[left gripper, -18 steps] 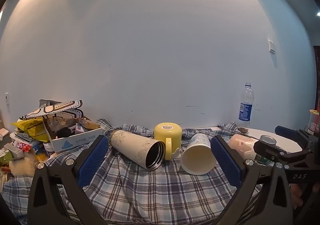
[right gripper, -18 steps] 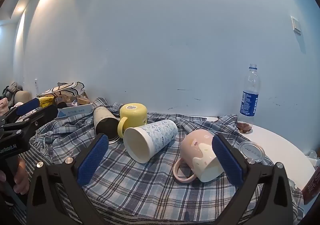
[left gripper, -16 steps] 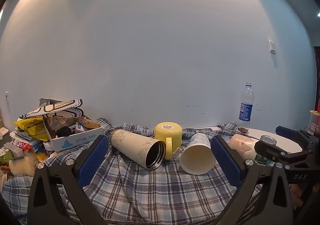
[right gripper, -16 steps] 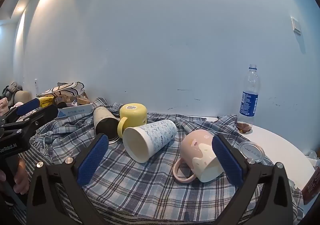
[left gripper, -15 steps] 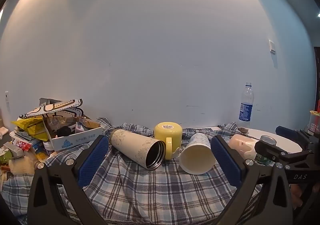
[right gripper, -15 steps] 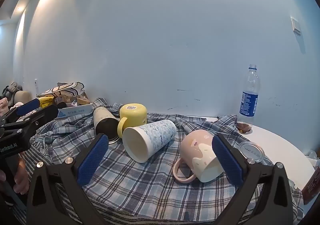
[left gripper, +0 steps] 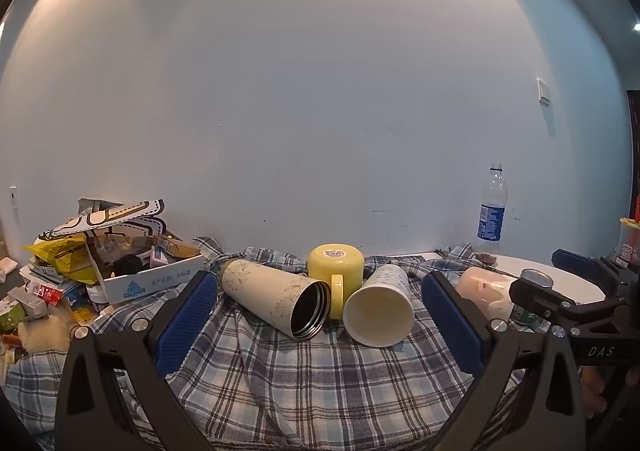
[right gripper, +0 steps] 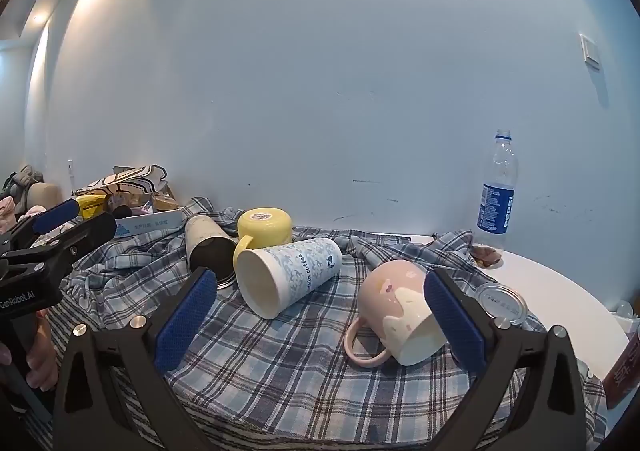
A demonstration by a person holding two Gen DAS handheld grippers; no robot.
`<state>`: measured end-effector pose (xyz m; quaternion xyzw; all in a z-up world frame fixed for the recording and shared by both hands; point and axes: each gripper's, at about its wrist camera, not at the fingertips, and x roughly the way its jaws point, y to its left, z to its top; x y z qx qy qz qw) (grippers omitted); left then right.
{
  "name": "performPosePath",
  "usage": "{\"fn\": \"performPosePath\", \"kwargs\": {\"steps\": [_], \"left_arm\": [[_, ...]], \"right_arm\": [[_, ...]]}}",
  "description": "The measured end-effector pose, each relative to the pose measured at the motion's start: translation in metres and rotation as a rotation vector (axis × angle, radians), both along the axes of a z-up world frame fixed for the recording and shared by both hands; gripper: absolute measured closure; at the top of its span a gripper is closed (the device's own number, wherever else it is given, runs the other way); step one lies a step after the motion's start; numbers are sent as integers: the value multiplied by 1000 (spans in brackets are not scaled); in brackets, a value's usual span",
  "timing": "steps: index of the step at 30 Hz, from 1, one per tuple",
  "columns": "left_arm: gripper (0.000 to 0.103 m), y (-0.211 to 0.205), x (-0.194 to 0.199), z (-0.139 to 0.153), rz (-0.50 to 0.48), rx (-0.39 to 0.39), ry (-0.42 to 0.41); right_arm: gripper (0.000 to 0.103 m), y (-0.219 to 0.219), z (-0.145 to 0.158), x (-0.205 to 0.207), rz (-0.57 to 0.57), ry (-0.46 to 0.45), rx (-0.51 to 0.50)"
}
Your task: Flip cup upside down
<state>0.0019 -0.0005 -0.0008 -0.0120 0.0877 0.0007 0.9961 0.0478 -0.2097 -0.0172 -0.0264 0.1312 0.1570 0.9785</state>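
**Four cups on a plaid cloth, both grippers spread wide and empty**

The pink mug (right gripper: 394, 309) is half hidden behind the right gripper's (right gripper: 318, 311) far pad, and in the left view only its top shows past the left gripper's (left gripper: 320, 315) pad. The flask (left gripper: 276, 297) covers part of the yellow cup's (left gripper: 336, 265) base side; in the right view the flask's body is mostly behind that cup. Writing on the box (left gripper: 148, 281) is too small to read. The hand (right gripper: 38, 355) on the left gripper is cut off at the frame edge.

A round white bench (right gripper: 560, 291) stands against a plain pale wall (right gripper: 320, 91), with a rumpled plaid cloth (right gripper: 280, 355) over most of it. The yellow cup already stands mouth down. The blue-patterned cup (right gripper: 288, 275) lies on its side, mouth toward the cameras, touching the yellow cup's handle. The flask and pink mug also lie on their sides.

Each gripper hovers short of the cups, pads far apart, gripping nothing. A bottle (right gripper: 496, 203) stands near the wall at the right; a clear lid (right gripper: 500, 301) lies just beside the pink mug. Clutter crowds the left edge. Bare cloth lies in front of the cups.
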Motion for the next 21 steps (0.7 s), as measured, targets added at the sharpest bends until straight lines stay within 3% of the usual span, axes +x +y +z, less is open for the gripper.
{"fn": "performPosePath", "kwargs": {"steps": [21], "left_arm": [[0, 0, 0, 0, -1, 2, 0]], "right_arm": [[0, -1, 0, 3, -2, 5, -10]]}}
